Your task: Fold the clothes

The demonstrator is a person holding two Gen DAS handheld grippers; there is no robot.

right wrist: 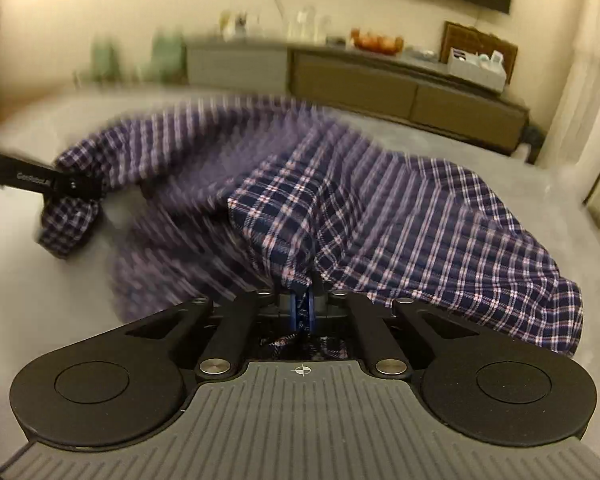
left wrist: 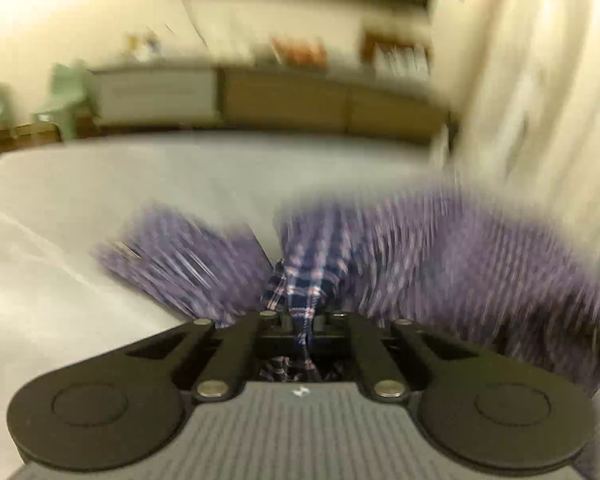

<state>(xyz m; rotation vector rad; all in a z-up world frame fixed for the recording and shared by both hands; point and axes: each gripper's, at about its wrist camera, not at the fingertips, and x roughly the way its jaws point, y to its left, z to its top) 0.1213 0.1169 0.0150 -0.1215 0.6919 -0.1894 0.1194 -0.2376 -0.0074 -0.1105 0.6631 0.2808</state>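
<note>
A navy, white and red plaid shirt hangs between my two grippers over a grey table. My right gripper is shut on a bunched edge of the shirt, and the cloth drapes away from it. My left gripper is shut on another bunched part of the same shirt, which is blurred by motion. The left gripper also shows in the right wrist view at the far left, with a shirt corner dangling below it.
The grey table spreads under the shirt. A long low sideboard with a bowl and boxes stands against the far wall. Green chairs stand at the back left. A white curtain hangs at the right.
</note>
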